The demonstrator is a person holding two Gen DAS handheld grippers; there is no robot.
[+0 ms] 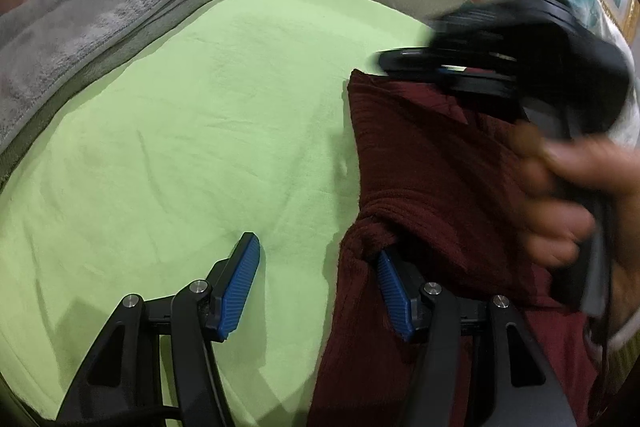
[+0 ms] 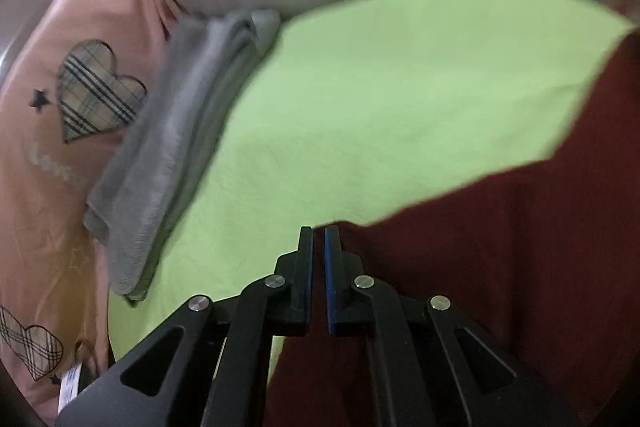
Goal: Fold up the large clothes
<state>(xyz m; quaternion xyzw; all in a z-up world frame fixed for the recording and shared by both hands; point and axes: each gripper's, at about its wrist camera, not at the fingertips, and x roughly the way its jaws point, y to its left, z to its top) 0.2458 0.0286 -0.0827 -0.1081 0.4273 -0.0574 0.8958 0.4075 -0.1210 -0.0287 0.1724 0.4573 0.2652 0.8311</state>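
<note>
A dark red garment (image 1: 432,187) is seen hanging at the right of the left wrist view, above a light green sheet (image 1: 192,147). The left gripper (image 1: 316,263) is held wide open; its right pad is touched by a fold of the garment, yet nothing is clamped. The right gripper (image 2: 319,239) is pressed nearly closed, and the garment's upper edge appears to be pinched between its jaws, though blur leaves this uncertain. The person's right hand (image 1: 568,195) is shown blurred on the gripper handle. A folded grey towel (image 2: 176,147) is laid at the sheet's edge, beside a pink cloth (image 2: 44,131) marked with plaid hearts.
</note>
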